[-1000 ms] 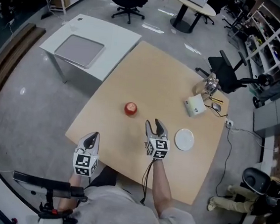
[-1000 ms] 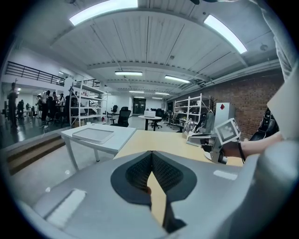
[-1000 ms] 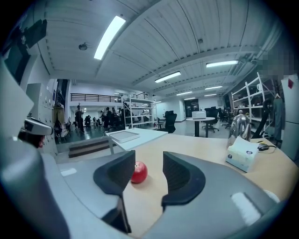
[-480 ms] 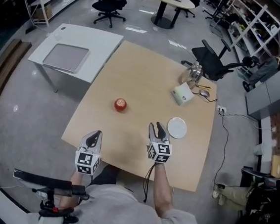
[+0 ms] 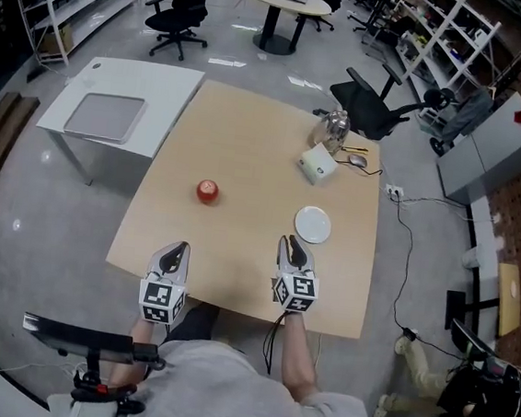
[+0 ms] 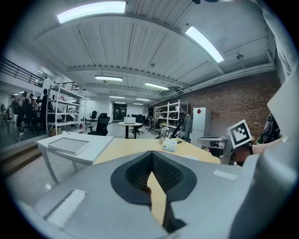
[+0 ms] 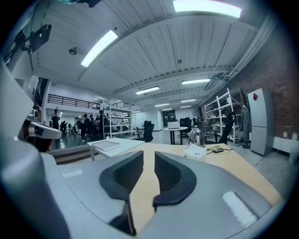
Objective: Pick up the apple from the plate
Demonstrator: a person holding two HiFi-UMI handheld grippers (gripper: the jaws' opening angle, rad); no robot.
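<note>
1. The apple sits directly on the wooden bench, toward its left side. It is well apart from the white plate, which lies to its right, nearer the right edge
2. Your left gripper is over the near left corner of the bench, pointing away from you. The apple lies ahead of its jaws and a little to the right, apart from them
3. The left gripper view shows those jaws closed, tips meeting, with no object gripped
4. Your right gripper is above the near edge of the bench, just short of the plate. From its jaws the apple is well off to the left and further ahead
5. The right gripper view shows a narrow gap between those jaws, which have just been closing. Only the bench surface shows through the gap
6. The plate shows its plain white face. A flat grey tray lies on the white table that stands against the bench's far left side
7. A white box and a metal kettle stand beyond the plate, at the far right of the bench and well apart from the apple
8. Bare wood runs from both pairs of jaws to the apple and on past it to the far edge. The apple sits well in from the left edge
</note>
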